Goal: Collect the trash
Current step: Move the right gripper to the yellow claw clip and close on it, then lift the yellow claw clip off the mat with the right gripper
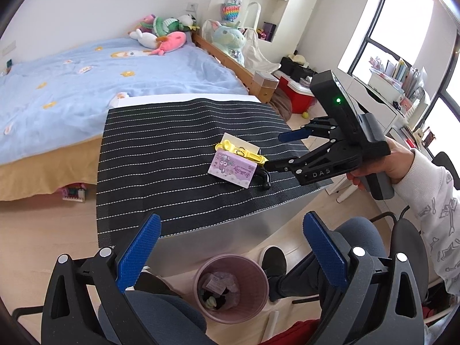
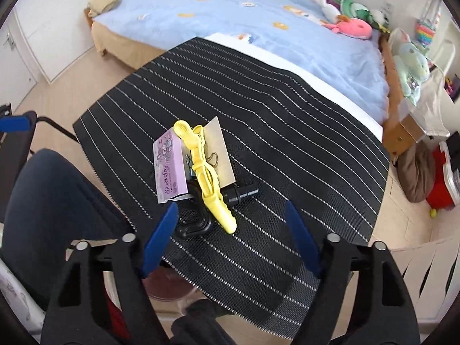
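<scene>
A bed lies left of the striped tabletop. On it, a purple box, yellow clip and black part cluster. Right tongs gape beside them, empty; left tongs open above a pink bin holding scraps.

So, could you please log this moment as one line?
phase: reaching | right gripper: open, above yellow plastic hair clip | left gripper: open, empty | pink round waste bin: on floor

Blue bed, plush toys, striped mat
</scene>
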